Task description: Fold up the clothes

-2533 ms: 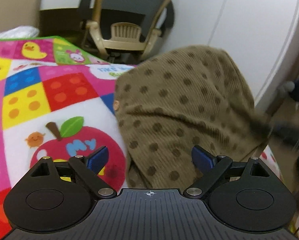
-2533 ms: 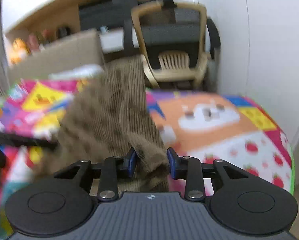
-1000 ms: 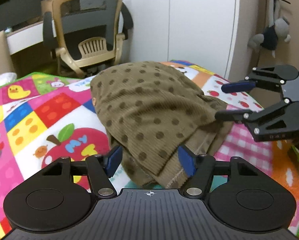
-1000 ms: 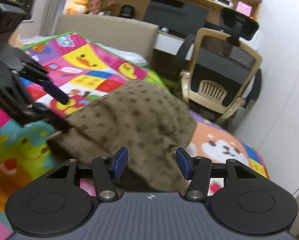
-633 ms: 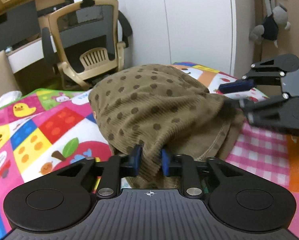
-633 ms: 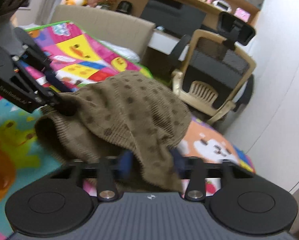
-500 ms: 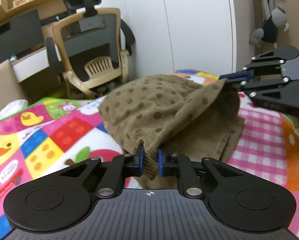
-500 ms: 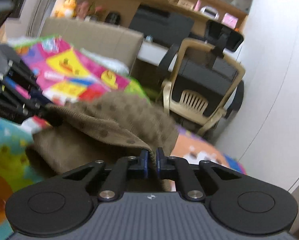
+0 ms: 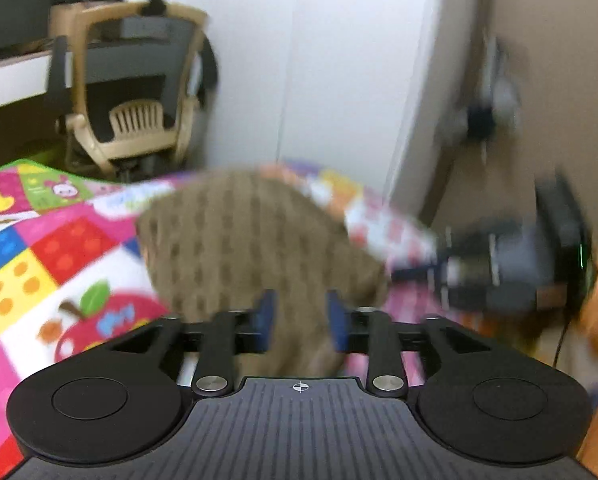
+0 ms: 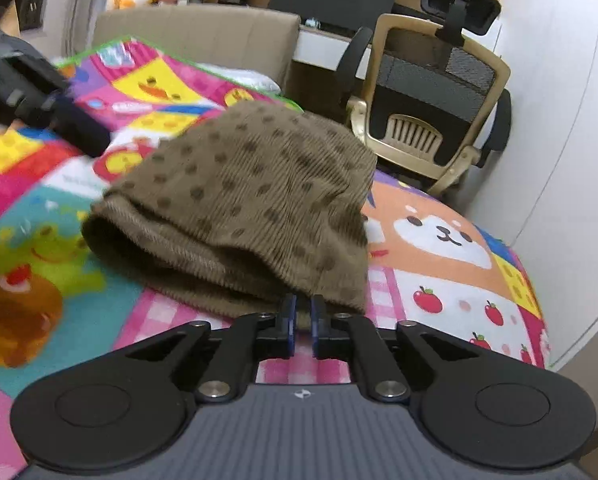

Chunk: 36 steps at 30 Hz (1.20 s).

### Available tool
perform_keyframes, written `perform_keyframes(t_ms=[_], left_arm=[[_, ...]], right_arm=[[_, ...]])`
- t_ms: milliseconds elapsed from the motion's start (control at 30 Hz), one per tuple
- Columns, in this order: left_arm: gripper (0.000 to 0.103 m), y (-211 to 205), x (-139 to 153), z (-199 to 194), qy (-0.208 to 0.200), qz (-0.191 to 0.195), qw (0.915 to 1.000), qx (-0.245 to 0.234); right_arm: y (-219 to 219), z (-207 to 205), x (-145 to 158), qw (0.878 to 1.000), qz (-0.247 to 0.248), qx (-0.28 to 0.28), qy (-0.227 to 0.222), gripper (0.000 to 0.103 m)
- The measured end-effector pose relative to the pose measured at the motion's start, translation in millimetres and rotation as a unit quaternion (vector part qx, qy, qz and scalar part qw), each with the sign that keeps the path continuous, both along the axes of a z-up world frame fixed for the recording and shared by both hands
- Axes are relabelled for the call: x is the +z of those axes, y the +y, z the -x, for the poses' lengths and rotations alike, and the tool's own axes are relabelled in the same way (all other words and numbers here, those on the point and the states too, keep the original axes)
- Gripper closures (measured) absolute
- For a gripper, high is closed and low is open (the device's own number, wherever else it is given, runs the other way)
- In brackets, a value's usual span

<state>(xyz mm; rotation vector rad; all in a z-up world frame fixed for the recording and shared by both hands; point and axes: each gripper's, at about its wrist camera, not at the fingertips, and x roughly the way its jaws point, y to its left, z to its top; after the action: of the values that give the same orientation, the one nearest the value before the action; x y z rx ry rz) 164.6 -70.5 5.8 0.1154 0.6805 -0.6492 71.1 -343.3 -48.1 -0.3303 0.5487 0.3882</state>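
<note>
Gripping: right gripper (image 10: 302,312), jaws nearly closed on garment (image 10: 259,200) near hem.
L jaws: left gripper (image 9: 301,318) part-open, cloth between pads, not pinched.
Garment: heaped on play mat (image 10: 439,264).
Risk: one-sided hold; fold may skew or bunch.

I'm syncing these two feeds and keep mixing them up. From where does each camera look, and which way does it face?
Left wrist: sits on the left tool, looking forward across the colourful mat at the brown dotted garment; its own blue pads stand apart, and the right tool shows blurred at the right.
Right wrist: sits on the right tool, pads pinched on the garment's hem; the left tool shows at the upper left.
Shared: garment, mat, beige office chair.
</note>
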Motion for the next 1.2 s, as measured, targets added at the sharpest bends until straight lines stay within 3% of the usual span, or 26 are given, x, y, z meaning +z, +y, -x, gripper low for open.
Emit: perform_keyframes(t_ms=[33, 67, 133, 233, 300, 400, 500, 600, 700, 833, 933, 1133, 1200], left_arm=[[0.040, -1, 0, -10, 0.004, 0.010, 0.9999, 0.010], [0.039, -2, -1, -19, 0.009, 0.020, 0.9996, 0.020], [0.041, -5, -1, -38, 0.017, 0.040, 0.9983, 0.039], [0.046, -8, -2, -67, 0.030, 0.070, 0.9947, 0.069], [0.047, -11, -3, -85, 0.037, 0.085, 0.9921, 0.085], [0.046, -23, -10, -94, 0.031, 0.050, 0.9956, 0.073], [0.046, -29, -8, -90, 0.023, 0.022, 0.9976, 0.061], [0.046, -28, -11, -84, 0.017, 0.010, 0.9984, 0.052], [0.045, -29, -13, -83, 0.012, 0.007, 0.9987, 0.049], [0.045, -28, -16, -84, 0.011, 0.012, 0.9987, 0.048], [0.043, -29, -16, -84, 0.009, 0.012, 0.9988, 0.046], [0.041, -33, -17, -79, -0.005, -0.007, 0.9990, 0.043], [0.036, -31, -17, -77, -0.007, -0.010, 0.9991, 0.041]], right_arm=[[-4, 0, 5, 1.000, -0.014, 0.003, -0.001, 0.084], [-8, 0, 10, 1.000, -0.029, 0.006, -0.005, 0.069], [-12, -3, 22, 0.998, -0.060, 0.005, -0.018, 0.053], [-13, -19, 33, 0.993, -0.114, 0.001, -0.023, 0.051], [-6, -39, 32, 0.992, -0.123, -0.002, -0.016, 0.048], [4, -68, 31, 0.991, -0.136, -0.008, -0.006, 0.046], [23, -104, 8, 0.996, -0.073, -0.040, 0.016, 0.045], [29, -120, -13, 0.997, -0.033, -0.063, 0.017, 0.033], [20, -116, -7, 0.997, -0.035, -0.063, 0.019, 0.032], [-12, -118, 9, 0.990, -0.114, -0.071, 0.047, 0.032], [-22, -129, 23, 0.986, -0.140, -0.090, 0.032, 0.032], [13, -186, 51, 0.984, -0.171, -0.054, 0.005, 0.032], [36, -212, 41, 0.990, -0.130, -0.045, 0.023, 0.032]])
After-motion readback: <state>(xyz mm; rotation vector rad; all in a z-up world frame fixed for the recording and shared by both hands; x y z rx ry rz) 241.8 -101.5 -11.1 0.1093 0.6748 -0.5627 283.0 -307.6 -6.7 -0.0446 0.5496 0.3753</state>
